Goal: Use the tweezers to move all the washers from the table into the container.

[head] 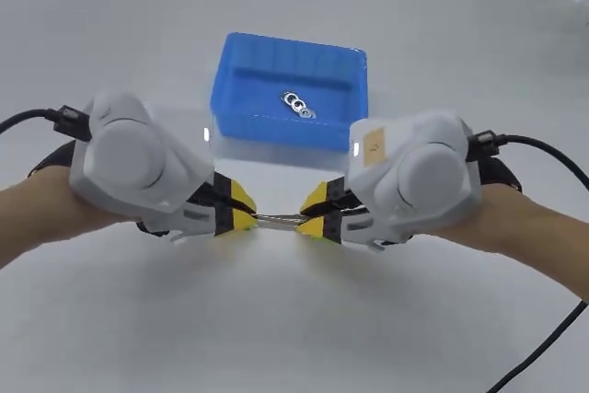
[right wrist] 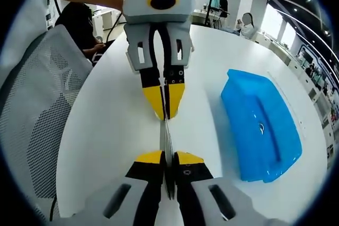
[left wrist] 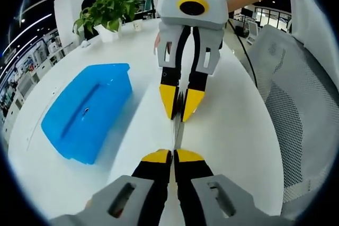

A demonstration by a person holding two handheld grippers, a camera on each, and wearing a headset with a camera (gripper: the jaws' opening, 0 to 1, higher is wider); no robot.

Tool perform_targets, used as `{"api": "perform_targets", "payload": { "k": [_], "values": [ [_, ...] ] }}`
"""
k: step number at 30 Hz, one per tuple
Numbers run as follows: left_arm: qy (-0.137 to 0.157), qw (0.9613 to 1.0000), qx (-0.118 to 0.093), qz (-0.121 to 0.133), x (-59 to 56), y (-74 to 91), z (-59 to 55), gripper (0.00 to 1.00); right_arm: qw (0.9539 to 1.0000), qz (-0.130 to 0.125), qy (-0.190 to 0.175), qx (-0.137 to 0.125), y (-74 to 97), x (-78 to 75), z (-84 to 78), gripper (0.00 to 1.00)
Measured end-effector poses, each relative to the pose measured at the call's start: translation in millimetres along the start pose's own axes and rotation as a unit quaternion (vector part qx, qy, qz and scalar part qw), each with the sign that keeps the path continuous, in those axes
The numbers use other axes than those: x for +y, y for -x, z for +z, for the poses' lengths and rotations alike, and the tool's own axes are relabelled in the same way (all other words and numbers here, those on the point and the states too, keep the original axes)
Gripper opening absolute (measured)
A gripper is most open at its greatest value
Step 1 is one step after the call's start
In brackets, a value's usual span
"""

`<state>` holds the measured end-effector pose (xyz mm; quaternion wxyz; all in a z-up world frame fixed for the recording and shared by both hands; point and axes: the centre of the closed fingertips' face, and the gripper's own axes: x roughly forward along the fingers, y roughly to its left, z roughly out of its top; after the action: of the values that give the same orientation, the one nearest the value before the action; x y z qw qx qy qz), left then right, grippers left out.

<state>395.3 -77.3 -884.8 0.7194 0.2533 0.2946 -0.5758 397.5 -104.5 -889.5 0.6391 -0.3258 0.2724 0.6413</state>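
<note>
Left hand-held gripper [head: 244,210] and right hand-held gripper [head: 313,214] each clench an end of the tweezers [head: 278,219] near the container [head: 232,98].

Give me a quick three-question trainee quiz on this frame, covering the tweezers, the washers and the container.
1. True or false: the washers lie inside the blue container.
2. Which holds the tweezers? A: left gripper alone. B: right gripper alone. C: both, one at each end.
3. Fill in: seen from the headset, the container lies ____ the grippers (beyond / short of).

Key: 1 true; 2 C; 3 beyond.
</note>
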Motion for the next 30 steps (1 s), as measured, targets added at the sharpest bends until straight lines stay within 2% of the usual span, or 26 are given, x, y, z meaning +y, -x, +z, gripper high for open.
{"api": "perform_targets", "payload": {
  "k": [2, 4, 11, 15, 18, 21, 27, 29, 30],
  "values": [
    [0.009, 0.9999, -0.009, -0.001, 0.7, -0.8, 2.1, 0.07, 1.0000, -0.002, -0.001, 0.000, 0.3, -0.6, -0.3, 0.09],
    [0.034, 0.9992, -0.021, -0.005, 0.9, -0.6, 3.1, 0.07, 1.0000, -0.003, 0.002, 0.000, 0.5, -1.7, -0.4, 0.10],
    [0.024, 0.9996, -0.017, -0.001, 0.8, -0.4, 3.3, 0.07, 1.0000, -0.002, 0.001, 0.003, 0.7, -2.5, -0.5, 0.11],
    [0.052, 0.9983, -0.024, 0.001, 1.6, 0.6, 2.6, 0.08, 1.0000, -0.004, -0.005, 0.003, 1.3, -2.3, -1.3, 0.12],
    [0.054, 0.9983, -0.022, 0.004, 2.0, 2.3, 1.0, 0.11, 0.9998, -0.010, -0.015, 0.004, 2.8, -4.4, -2.6, 0.17],
    [0.050, 0.9986, -0.016, 0.008, 1.3, 5.4, -1.6, 0.16, 0.9997, -0.012, -0.020, 0.005, 5.1, -3.8, -4.3, 0.18],
    [0.063, 0.9979, -0.006, 0.016, -1.7, 12.8, -7.9, 0.22, 0.9980, -0.036, -0.047, -0.020, 17.5, -7.6, 1.0, 0.21],
    [0.073, 0.9972, -0.001, 0.020, -6.6, 18.6, -11.8, 0.24, 0.9951, -0.054, -0.073, -0.039, 28.0, -8.6, 1.4, 0.23],
    [0.081, 0.9964, -0.005, 0.026, -8.2, 22.8, -12.5, 0.24, 0.9940, -0.062, -0.080, -0.043, 31.6, -8.2, 0.7, 0.24]
  ]
}}
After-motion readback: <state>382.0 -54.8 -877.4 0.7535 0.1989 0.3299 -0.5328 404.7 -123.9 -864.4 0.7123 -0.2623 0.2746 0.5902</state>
